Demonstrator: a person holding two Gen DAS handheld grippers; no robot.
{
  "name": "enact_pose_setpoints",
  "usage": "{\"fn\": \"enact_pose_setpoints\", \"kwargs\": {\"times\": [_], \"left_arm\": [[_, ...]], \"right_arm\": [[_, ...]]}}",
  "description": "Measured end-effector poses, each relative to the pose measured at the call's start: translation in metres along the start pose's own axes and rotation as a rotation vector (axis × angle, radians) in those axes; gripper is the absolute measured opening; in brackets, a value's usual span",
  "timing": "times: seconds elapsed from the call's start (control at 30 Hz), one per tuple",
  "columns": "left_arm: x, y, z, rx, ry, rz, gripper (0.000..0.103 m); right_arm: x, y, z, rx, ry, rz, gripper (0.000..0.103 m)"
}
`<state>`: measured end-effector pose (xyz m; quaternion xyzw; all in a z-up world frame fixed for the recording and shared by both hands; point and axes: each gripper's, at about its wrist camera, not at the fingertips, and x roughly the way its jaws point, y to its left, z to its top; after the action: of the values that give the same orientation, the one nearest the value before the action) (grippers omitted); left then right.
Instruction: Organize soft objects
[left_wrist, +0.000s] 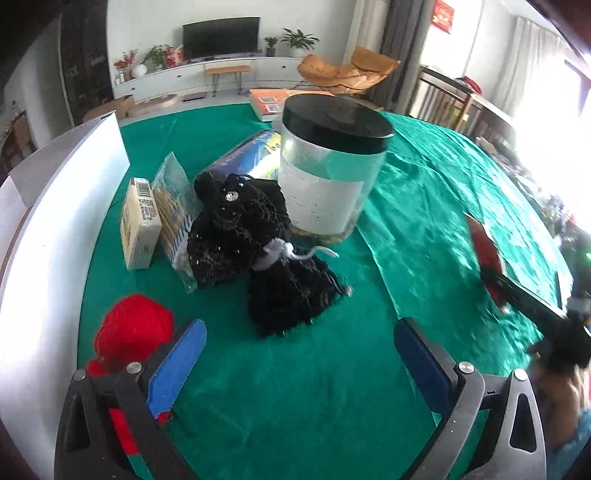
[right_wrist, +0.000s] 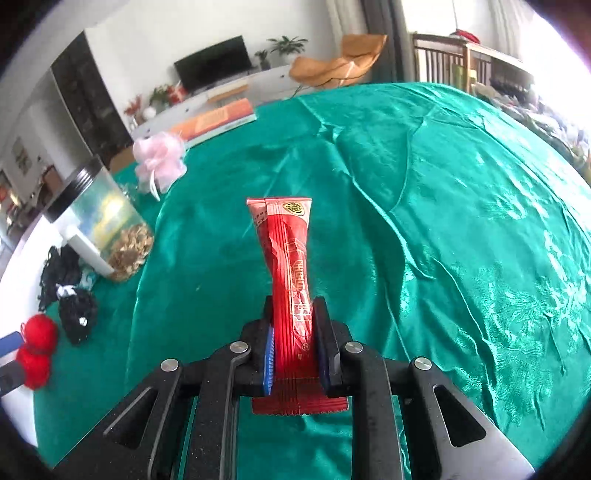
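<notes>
My left gripper (left_wrist: 299, 347) is open and empty above the green cloth. A black fuzzy item (left_wrist: 255, 243) with a silver tie lies just ahead of it, and a red yarn pom-pom piece (left_wrist: 133, 332) lies by its left finger. My right gripper (right_wrist: 293, 339) is shut on a red foil packet (right_wrist: 288, 266), held upright above the cloth; the packet and that gripper show blurred at the right of the left wrist view (left_wrist: 487, 254). The black item (right_wrist: 75, 314) and the red yarn piece (right_wrist: 37, 347) lie at far left in the right wrist view. A pink ribbon bow (right_wrist: 159, 162) lies further back.
A clear jar with a black lid (left_wrist: 332, 166) stands behind the black item. A small carton (left_wrist: 138, 221), a biscuit bag (left_wrist: 173, 210) and a blue packet (left_wrist: 247, 155) lie beside it. A white board (left_wrist: 55, 206) borders the left. An orange book (right_wrist: 218, 120) lies at the table's far edge.
</notes>
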<state>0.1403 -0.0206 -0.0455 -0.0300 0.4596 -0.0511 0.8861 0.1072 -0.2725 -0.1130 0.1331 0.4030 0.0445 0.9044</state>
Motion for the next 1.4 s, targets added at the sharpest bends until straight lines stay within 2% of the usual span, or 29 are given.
{"fn": "enact_pose_setpoints", "kwargs": {"times": [0.07, 0.13, 0.17, 0.2, 0.27, 0.3, 0.43, 0.47, 0.53, 0.57, 0.6, 0.67, 0.73, 0.8, 0.87, 0.97, 1.07, 1.13, 1.23, 1.27, 1.33, 1.37, 1.4], "left_arm": [[0.018, -0.004, 0.009, -0.040, -0.013, 0.072, 0.101], [0.031, -0.006, 0.015, -0.081, -0.016, 0.080, 0.086], [0.037, -0.005, 0.017, -0.091, -0.004, 0.073, 0.058], [0.043, -0.003, 0.018, -0.098, 0.024, 0.070, 0.038], [0.040, 0.003, 0.015, -0.094, 0.037, 0.028, 0.035], [0.033, 0.003, 0.013, -0.059, 0.053, 0.012, 0.034], [0.002, 0.003, -0.006, 0.104, 0.163, -0.103, 0.035], [-0.002, 0.002, -0.011, 0.142, 0.184, -0.110, 0.040], [-0.006, -0.002, -0.019, 0.201, 0.185, -0.085, 0.055], [-0.006, -0.003, -0.022, 0.221, 0.167, -0.060, 0.076], [-0.005, -0.006, -0.023, 0.232, 0.146, -0.031, 0.091], [-0.001, -0.010, -0.026, 0.227, 0.127, 0.003, 0.092], [0.006, -0.013, -0.027, 0.218, 0.148, -0.025, 0.092], [0.013, -0.016, -0.028, 0.231, 0.153, -0.010, 0.092], [0.018, -0.021, -0.031, 0.251, 0.153, 0.034, 0.092], [0.023, -0.013, -0.034, 0.207, 0.169, 0.049, 0.092], [0.031, -0.002, -0.034, 0.139, 0.213, 0.001, 0.092], [0.032, 0.001, -0.034, 0.126, 0.236, -0.016, 0.091], [0.033, 0.000, -0.032, 0.138, 0.248, -0.005, 0.086], [0.033, -0.001, -0.032, 0.149, 0.249, 0.007, 0.082], [0.030, -0.002, -0.029, 0.168, 0.216, 0.008, 0.062], [0.028, -0.001, -0.027, 0.174, 0.207, 0.009, 0.037], [0.028, 0.001, -0.024, 0.175, 0.210, 0.008, 0.036]], "right_arm": [[-0.006, -0.001, 0.001, -0.005, -0.018, 0.018, 0.020], [-0.010, 0.001, 0.001, -0.029, -0.038, 0.021, 0.020], [-0.007, 0.004, 0.001, -0.037, -0.034, 0.024, 0.020], [-0.005, 0.008, 0.002, -0.042, -0.022, 0.028, 0.020], [0.000, 0.009, 0.002, -0.047, 0.002, 0.031, 0.020], [0.000, 0.011, 0.000, -0.046, 0.007, 0.033, 0.020], [0.001, 0.009, -0.002, -0.018, 0.003, 0.062, 0.020], [0.003, 0.007, -0.002, -0.006, 0.009, 0.074, 0.020], [0.005, 0.006, -0.002, 0.013, 0.020, 0.094, 0.020], [0.005, 0.006, -0.002, 0.014, 0.019, 0.095, 0.020], [0.005, 0.006, -0.002, 0.012, 0.019, 0.094, 0.021], [0.005, 0.007, -0.002, 0.016, 0.020, 0.101, 0.024], [0.003, 0.006, -0.003, 0.025, 0.017, 0.115, 0.035], [0.001, 0.007, -0.003, 0.025, 0.009, 0.134, 0.061], [0.001, 0.013, -0.004, -0.005, 0.011, 0.100, 0.073], [0.003, 0.021, -0.005, -0.055, 0.020, 0.055, 0.073], [0.006, 0.017, 0.001, -0.041, 0.053, 0.098, 0.077], [0.012, 0.010, 0.015, -0.012, 0.132, 0.150, 0.077], [0.029, 0.011, 0.042, 0.006, 0.324, 0.183, 0.077], [0.033, 0.017, 0.049, -0.020, 0.370, 0.179, 0.076], [0.042, 0.038, 0.055, -0.159, 0.456, 0.106, 0.064], [0.049, 0.049, 0.053, -0.236, 0.503, 0.035, 0.021], [0.051, 0.055, 0.054, -0.279, 0.513, -0.018, 0.015]]}}
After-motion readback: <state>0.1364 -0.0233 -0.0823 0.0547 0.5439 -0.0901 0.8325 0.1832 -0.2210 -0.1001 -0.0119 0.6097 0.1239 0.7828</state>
